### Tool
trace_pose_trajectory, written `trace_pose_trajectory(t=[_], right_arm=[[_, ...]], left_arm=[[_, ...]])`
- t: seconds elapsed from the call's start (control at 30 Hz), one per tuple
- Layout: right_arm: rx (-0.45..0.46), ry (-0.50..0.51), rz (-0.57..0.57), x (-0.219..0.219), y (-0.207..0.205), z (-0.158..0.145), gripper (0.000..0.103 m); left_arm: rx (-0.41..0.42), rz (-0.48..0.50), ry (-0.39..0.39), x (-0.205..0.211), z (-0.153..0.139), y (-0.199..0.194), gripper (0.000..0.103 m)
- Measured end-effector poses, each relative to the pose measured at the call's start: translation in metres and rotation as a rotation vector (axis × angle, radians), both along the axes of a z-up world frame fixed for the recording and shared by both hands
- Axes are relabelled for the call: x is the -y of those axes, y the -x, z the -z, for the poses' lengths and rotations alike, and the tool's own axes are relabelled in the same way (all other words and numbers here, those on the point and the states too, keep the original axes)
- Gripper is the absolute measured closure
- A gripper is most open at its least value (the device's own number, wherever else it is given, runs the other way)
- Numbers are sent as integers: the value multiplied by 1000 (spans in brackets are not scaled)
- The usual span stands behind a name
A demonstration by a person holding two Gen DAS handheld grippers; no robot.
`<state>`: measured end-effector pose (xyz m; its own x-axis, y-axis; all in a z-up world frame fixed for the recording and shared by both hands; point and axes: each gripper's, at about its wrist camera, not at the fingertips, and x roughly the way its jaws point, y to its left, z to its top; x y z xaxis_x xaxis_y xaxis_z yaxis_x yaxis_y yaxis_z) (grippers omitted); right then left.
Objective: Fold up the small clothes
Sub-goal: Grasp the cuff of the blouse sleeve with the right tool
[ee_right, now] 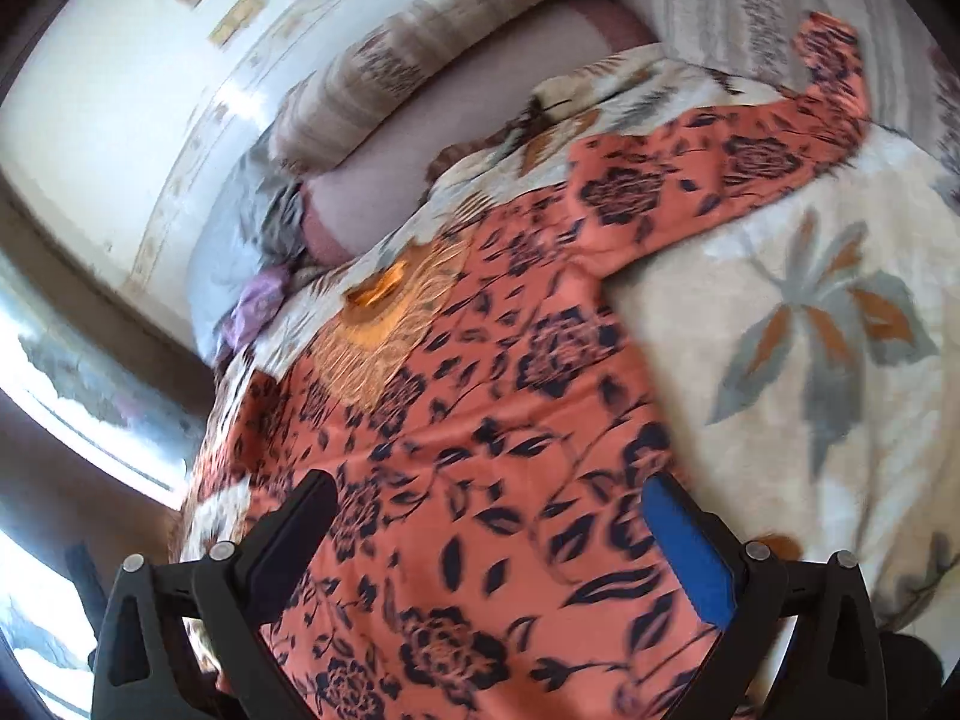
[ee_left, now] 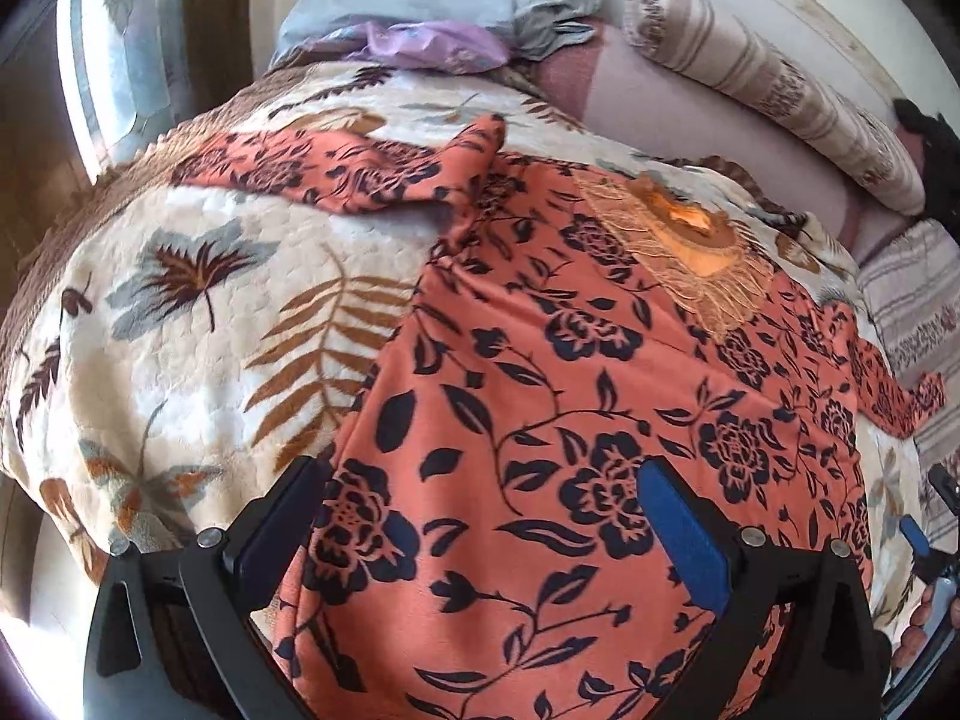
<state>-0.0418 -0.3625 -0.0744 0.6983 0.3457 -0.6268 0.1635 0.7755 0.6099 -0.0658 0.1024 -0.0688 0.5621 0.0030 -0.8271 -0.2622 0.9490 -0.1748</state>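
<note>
The right claw (ee_right: 486, 516) hangs spread wide over an orange floral garment (ee_right: 480, 420) lying flat on a leaf-patterned blanket (ee_right: 810, 330); one sleeve (ee_right: 720, 174) stretches far ahead, rightward.

A leaf-print blanket (ee_left: 198, 324) covers the bed, striped bolsters (ee_left: 768, 84) against a pale wall (ee_right: 108, 60), bright window (ee_left: 114, 60) beside.

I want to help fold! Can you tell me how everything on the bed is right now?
orange flowery top: spread flat on the blanket, not folded yet, both sleeves out to the sides.
leaf-print blanket: spread over the bed under the top.
left gripper: fingers open, holding nothing, over the top's lower part.
right gripper: fingers open, holding nothing, over the top.
striped pillow: lying by the wall.
</note>
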Motion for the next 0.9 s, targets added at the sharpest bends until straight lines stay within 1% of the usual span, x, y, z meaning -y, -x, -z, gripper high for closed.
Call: trace_pose_trajectory(t=[0.03, 0.07, 0.13, 0.17, 0.23, 0.33, 0.43, 0.5, 0.57, 0.63, 0.7, 0.8, 0.83, 0.87, 0.9], right_arm=[[-2, -10, 51, 23, -2, 1, 3], [-6, -10, 99, 44, -5, 2, 7], [-16, 6, 179, 85, -14, 3, 13], [-19, 25, 215, 102, -18, 3, 18], [-58, 102, 265, 131, -33, 2, 25], [-100, 215, 311, 160, -57, 0, 25], [-109, 239, 340, 184, -82, 2, 25], [-117, 243, 374, 196, -103, 1, 25], [-130, 253, 409, 204, -122, 2, 25], [-153, 290, 449, 210, -145, 3, 25], [-177, 374, 496, 212, -168, 2, 25], [-240, 544, 504, 207, -207, 6, 25], [-260, 579, 507, 208, -218, 10, 25], [-275, 599, 510, 210, -228, 15, 31], [-302, 611, 512, 213, -236, 20, 40]], left_arm=[[-3, -9, 12, -4, 4, -1, 0], [-7, -10, 13, -5, 8, -3, 0], [-19, 16, 4, 3, 16, -9, 0], [-25, 37, -3, 8, 20, -11, 0], [-39, 81, -28, 23, 27, -19, 0], [-56, 149, -91, 44, 40, -31, 0], [-98, 174, -164, 55, 61, -41, 0], [-38, 177, -185, 57, 62, -38, 0], [-5, 181, -180, 54, 64, -35, 0], [50, 192, -193, 54, 66, -30, 0], [83, 194, -204, 55, 68, -28, 0], [90, 194, -205, 54, 67, -30, 0], [92, 195, -204, 54, 67, -31, 0], [95, 194, -205, 55, 68, -31, 0], [97, 195, -209, 55, 68, -32, 0]])
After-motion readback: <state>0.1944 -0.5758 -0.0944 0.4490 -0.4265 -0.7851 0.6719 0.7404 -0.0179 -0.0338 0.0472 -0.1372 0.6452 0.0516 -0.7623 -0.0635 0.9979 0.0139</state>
